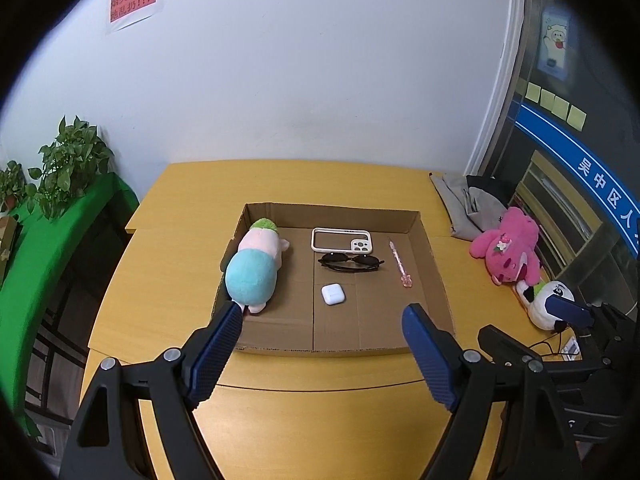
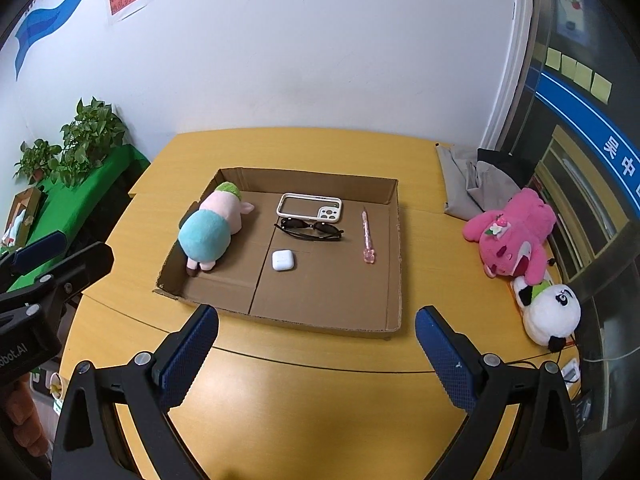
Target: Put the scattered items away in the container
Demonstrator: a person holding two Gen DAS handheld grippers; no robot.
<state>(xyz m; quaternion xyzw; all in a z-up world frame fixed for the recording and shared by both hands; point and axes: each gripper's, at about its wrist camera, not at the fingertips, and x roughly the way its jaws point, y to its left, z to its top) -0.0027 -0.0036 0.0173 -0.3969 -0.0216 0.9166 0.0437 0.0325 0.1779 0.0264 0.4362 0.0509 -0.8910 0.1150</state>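
Cardboard tray (image 1: 436,280): holds blue-pink plush (image 1: 256,268), phone case (image 1: 342,240), sunglasses (image 1: 349,261), earbud case (image 1: 333,294), pink pen (image 1: 399,264). Left gripper (image 1: 322,354), right gripper (image 2: 316,356): both spread wide, empty, poised before tray. Judged late stage; next, fetching pink bear (image 2: 514,240) and panda (image 2: 550,314) lying outside at right

On the wall you have a red paper sign (image 1: 133,0) in black Chinese characters ending "!!!". The blue door band (image 1: 592,168) reads "吴中区人" in white. The left gripper body (image 2: 16,350) shows mirrored letters, roughly "obot.AI".
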